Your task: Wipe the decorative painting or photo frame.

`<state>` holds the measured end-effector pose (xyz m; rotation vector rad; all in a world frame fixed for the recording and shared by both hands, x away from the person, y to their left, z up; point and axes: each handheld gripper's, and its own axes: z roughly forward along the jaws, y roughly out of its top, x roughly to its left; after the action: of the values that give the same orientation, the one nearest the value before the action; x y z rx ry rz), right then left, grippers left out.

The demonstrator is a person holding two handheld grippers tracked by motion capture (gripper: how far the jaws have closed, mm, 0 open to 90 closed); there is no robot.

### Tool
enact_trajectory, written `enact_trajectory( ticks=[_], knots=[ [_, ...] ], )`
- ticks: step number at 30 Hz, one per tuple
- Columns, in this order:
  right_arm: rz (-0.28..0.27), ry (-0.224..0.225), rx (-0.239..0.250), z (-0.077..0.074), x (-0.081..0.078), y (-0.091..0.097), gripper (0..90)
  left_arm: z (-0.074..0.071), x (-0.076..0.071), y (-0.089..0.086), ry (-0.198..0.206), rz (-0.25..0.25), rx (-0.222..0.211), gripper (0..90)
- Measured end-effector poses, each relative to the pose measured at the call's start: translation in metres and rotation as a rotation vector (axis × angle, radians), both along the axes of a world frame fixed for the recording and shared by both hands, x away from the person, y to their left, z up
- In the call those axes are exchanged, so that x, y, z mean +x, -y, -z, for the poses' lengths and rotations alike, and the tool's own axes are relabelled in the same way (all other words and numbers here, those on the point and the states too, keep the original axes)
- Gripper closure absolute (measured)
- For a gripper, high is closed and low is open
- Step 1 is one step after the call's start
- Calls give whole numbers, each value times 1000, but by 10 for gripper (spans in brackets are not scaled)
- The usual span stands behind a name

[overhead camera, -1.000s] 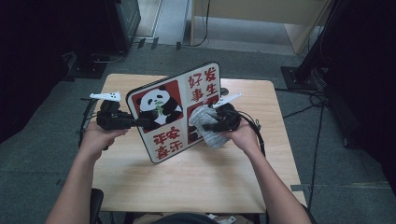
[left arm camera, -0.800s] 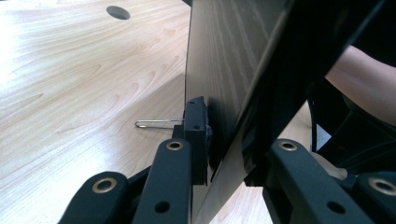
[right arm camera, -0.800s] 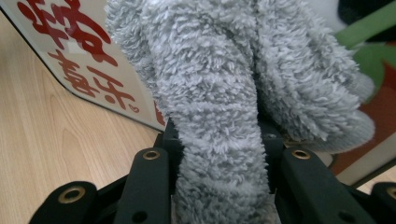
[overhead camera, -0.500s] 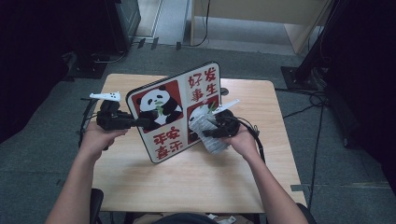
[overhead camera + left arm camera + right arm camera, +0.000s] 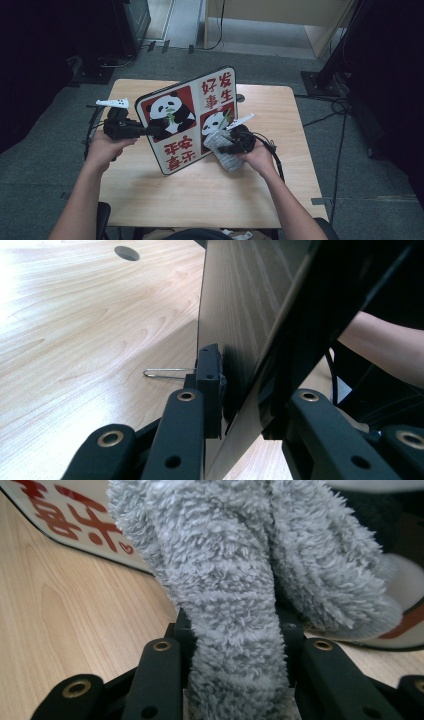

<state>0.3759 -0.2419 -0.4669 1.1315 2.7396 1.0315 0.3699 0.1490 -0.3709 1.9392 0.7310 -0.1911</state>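
A picture board (image 5: 175, 112) with panda panels and red characters stands tilted on the wooden table (image 5: 200, 195). My left gripper (image 5: 150, 131) is shut on its left edge. In the left gripper view the jaws (image 5: 240, 405) clamp the board's dark back (image 5: 240, 305) beside a small black hinge block (image 5: 207, 370). My right gripper (image 5: 220, 148) is shut on a grey fluffy cloth (image 5: 226, 159), pressed against the board's lower right panel. The cloth (image 5: 225, 590) bulges up between the right gripper's jaws (image 5: 232, 630), with the board's face (image 5: 65, 520) behind it.
A thin metal wire (image 5: 165, 373) sticks out from the board's back near the tabletop. A round cable hole (image 5: 126, 252) sits at the table's far side. Black cables (image 5: 272, 150) trail from the right gripper. Dark equipment stands on the floor around the table.
The right gripper has slid down the board's face with the cloth, toward the table. The left gripper and the board have stayed put.
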Motion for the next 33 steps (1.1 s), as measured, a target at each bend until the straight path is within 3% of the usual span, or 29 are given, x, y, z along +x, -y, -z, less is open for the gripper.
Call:
enact_trajectory(
  ticks=[13, 20, 33],
  knots=[
    [4, -50, 11, 10, -1, 0, 662, 0, -1, 0, 7, -2, -3, 768],
    [7, -67, 27, 0, -2, 4, 674, 1, -2, 0, 10, -6, -10, 766],
    [26, -13, 68, -32, -4, 11, 675, 2, -1, -1, -5, -3, -19, 755]
  ],
)
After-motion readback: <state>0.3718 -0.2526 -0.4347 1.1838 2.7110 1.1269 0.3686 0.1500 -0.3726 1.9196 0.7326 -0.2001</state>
